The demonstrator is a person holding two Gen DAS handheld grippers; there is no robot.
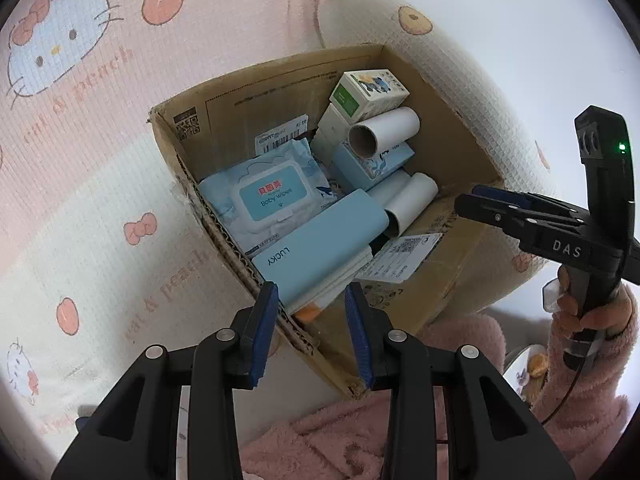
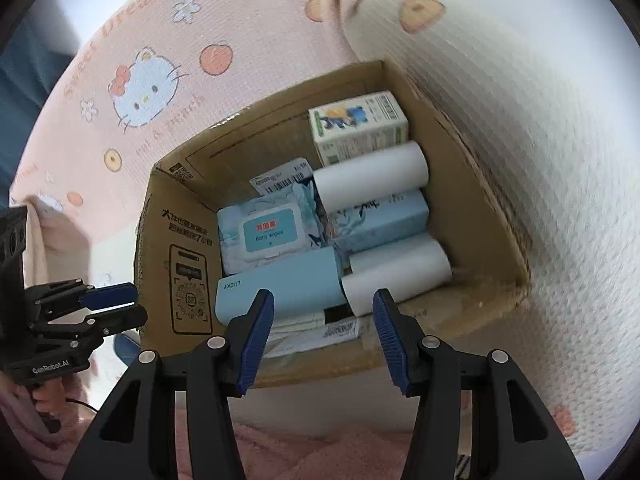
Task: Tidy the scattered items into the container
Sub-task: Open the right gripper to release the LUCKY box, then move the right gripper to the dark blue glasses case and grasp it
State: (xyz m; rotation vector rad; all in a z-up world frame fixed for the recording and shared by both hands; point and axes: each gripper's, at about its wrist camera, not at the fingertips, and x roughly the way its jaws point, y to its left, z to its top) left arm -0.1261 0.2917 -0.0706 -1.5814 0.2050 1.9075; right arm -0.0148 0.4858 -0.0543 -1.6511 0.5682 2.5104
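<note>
From my left wrist, my left gripper (image 1: 312,336) hangs with its jaws apart and nothing between them, above the near corner of the cardboard box (image 1: 460,280). The blue LUCKY box (image 1: 320,248) lies just ahead of my fingertips, leaning on flatter packets, beside the baby wipes pack (image 1: 272,196); the items look packed side by side to fit. My right gripper (image 1: 480,200) reaches over the box's right rim; from this angle I can't tell its gap.

From my right wrist, that gripper (image 2: 324,336) is released and empty over the near wall. Two white rolls (image 2: 396,276) and a small cartoon carton (image 2: 356,128) sit inside, ahead of my fingertips. I see nothing loose on the pink bedspread (image 2: 160,40), so the tidying looks nearly done.
</note>
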